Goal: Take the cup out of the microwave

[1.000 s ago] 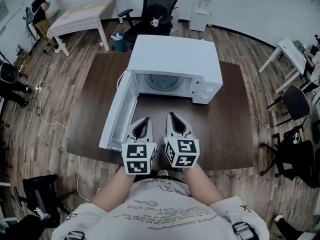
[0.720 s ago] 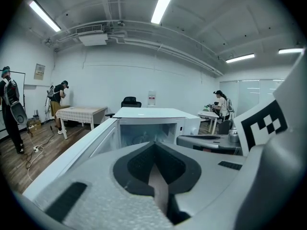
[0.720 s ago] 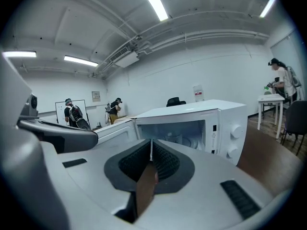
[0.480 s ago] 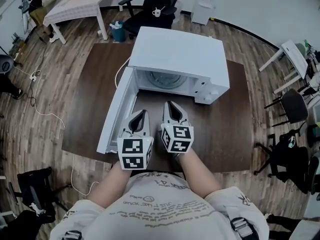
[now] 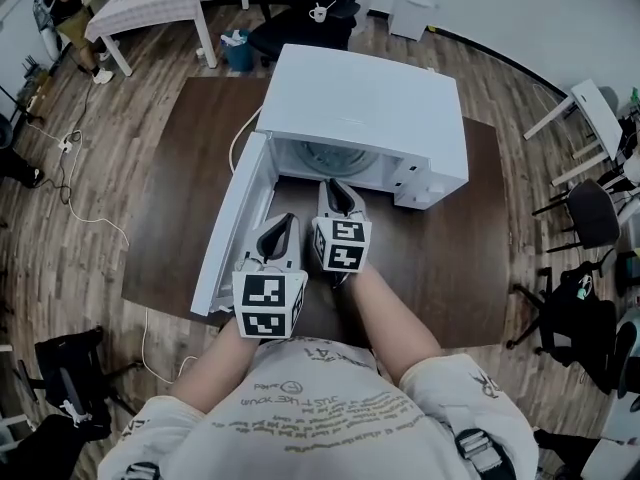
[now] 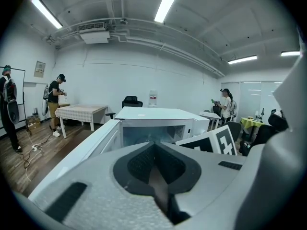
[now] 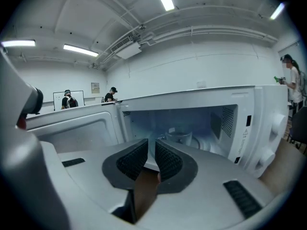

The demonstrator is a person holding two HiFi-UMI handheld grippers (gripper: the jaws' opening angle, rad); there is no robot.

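R gripper (image 7: 151, 145) faced the microwave (image 5: 360, 108), fingers barely apart & opening, empty, prob. readying for the cup (image 7: 180, 137) inside. L gripper (image 6: 153, 147) idled lower left, fingers closed.

Left tongs (image 6: 154, 145) closed, empty; microwave (image 6: 156, 114) ahead, door (image 6: 88, 146) open at left.

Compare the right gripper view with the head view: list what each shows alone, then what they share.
Right gripper view only: the clear cup deep in the cavity, and the jaws of the right gripper opening, nothing between them. Head view only: the person's arms, the wooden floor, and the top of the microwave. Both: that white microwave with its door swung open.
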